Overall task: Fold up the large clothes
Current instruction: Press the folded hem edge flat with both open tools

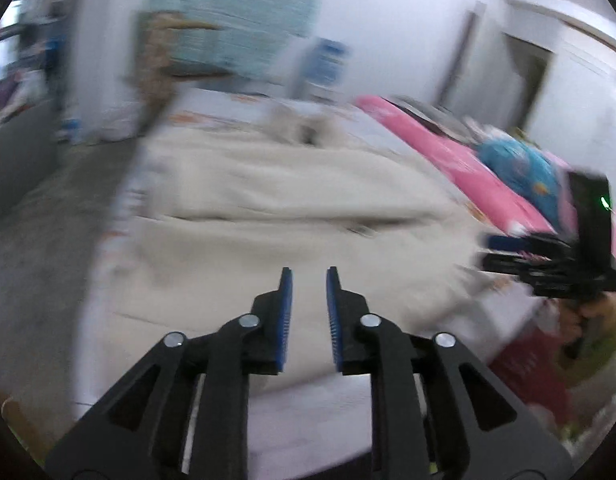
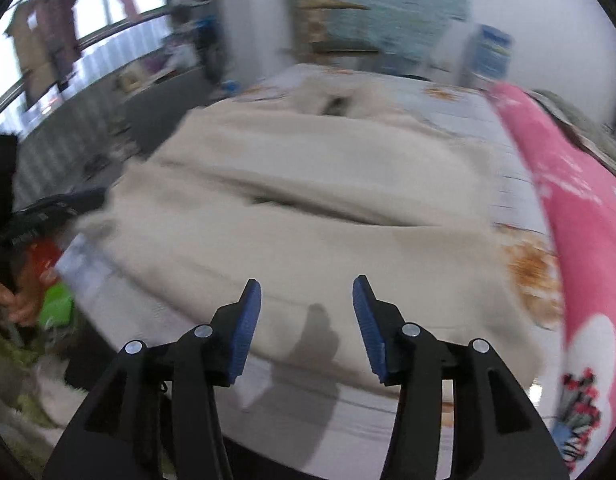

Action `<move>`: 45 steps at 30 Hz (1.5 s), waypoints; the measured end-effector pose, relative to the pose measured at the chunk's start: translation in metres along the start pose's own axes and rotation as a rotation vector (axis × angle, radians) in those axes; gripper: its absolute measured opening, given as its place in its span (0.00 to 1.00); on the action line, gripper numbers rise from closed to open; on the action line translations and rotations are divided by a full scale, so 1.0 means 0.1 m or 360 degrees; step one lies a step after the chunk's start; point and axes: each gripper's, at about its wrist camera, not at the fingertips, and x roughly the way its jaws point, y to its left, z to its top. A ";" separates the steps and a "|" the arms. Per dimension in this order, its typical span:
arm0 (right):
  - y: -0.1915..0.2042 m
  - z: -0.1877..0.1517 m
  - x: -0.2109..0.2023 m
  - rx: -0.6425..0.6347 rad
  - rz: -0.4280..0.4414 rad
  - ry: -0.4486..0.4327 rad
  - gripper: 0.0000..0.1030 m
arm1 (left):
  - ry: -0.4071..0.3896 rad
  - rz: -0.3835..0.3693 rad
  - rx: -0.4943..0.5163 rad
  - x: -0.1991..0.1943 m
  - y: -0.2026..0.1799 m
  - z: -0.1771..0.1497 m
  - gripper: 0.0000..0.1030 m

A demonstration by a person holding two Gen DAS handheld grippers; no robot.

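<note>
1. Lying spread across the bed (image 2: pixel 504 152), the cream garment (image 2: pixel 308 184) covers most of the sheet, with a long crease running across its middle and its near hem close to the bed's front edge.
2. Left hand-held gripper (image 1: pixel 309 280): blue pads stand a narrow gap apart, with nothing between them; it hovers over the garment's near part (image 1: pixel 267 200).
3. Right hand-held gripper (image 2: pixel 306 292): jaws wider apart, also empty, above the near hem; its shadow falls on the cloth and sheet below.
4. Pink blanket (image 2: pixel 568 200): lies along the bed's right side, beside the garment; in the left view it appears at the upper right (image 1: pixel 448 152).
5. Each view shows the other gripper at its edge, held in a hand (image 2: pixel 19 300).
6. Both pictures are blurred; the room behind is indistinct.
</note>
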 end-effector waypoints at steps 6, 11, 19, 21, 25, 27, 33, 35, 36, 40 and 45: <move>0.27 -0.16 0.36 -0.0133 -0.0074 0.0139 0.51 | 0.0208 0.0209 0.0146 0.40 -0.28 -0.29 0.21; 0.45 -0.03 0.13 -0.0125 -0.0010 0.0029 0.51 | 0.0208 0.0215 0.0062 0.29 -0.13 -0.23 0.21; 0.92 -0.12 0.49 -0.0335 -0.0046 0.0083 0.57 | 0.0226 0.0268 -0.0066 0.18 0.24 -0.23 0.24; 0.94 -0.10 0.40 -0.0332 -0.0068 0.0085 0.57 | 0.0193 0.0243 -0.0068 0.09 0.26 -0.20 0.40; 0.78 -0.08 0.20 -0.0216 -0.0031 -0.0015 0.59 | 0.0173 0.0321 -0.0067 0.05 0.34 -0.18 0.58; 0.65 -0.09 0.25 -0.0144 -0.0064 -0.0013 0.63 | 0.0243 0.0355 -0.0126 0.15 0.47 -0.23 0.60; 0.28 -0.15 0.35 0.0139 0.0119 0.0015 0.76 | 0.0241 0.0345 -0.0098 0.19 0.45 -0.24 0.74; 0.25 -0.15 0.30 0.0147 0.0064 0.0011 0.76 | 0.0258 0.0356 -0.0111 0.20 0.44 -0.20 0.74; 0.18 -0.16 0.23 0.0177 0.0044 -0.0014 0.76 | 0.0253 0.0352 -0.0125 0.18 0.44 -0.18 0.74; -0.19 -0.21 0.03 0.0403 -0.0043 -0.0088 0.76 | 0.0214 0.0382 -0.0147 0.15 0.46 -0.10 0.82; -0.55 -0.37 0.15 0.0631 -0.0106 -0.0029 0.77 | 0.0281 0.0434 -0.0200 0.26 0.56 -0.11 0.82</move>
